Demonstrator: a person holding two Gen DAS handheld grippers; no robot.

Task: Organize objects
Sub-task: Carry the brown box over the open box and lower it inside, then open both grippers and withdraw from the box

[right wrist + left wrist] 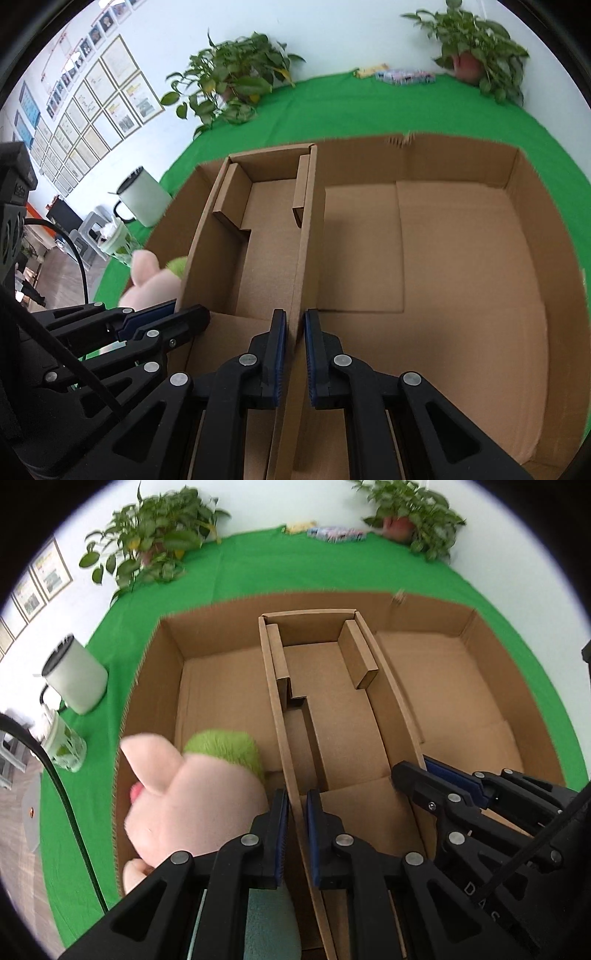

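Observation:
A narrow open cardboard box (pixel 332 716) (pixel 269 243) stands inside a large shallow cardboard box (pixel 166 646) (pixel 513 173). My left gripper (pixel 295 799) is shut on the narrow box's left side wall, and it also shows at the left of the right wrist view (pixel 184 314). My right gripper (pixel 295 321) is shut on the right side wall, and in the left wrist view it appears lower right (pixel 415 771). A pink plush toy with a green tuft (pixel 192 797) (pixel 147 280) lies in the big box's left part, beside my left gripper.
Under the boxes a green cloth (pixel 295 568) covers the table. Left of the big box stand a white mug (pixel 75 679) (pixel 142 199) and a patterned glass cup (pixel 66 747). Two potted plants (pixel 155 535) (pixel 406 513) and small packets (pixel 336 533) line the far edge.

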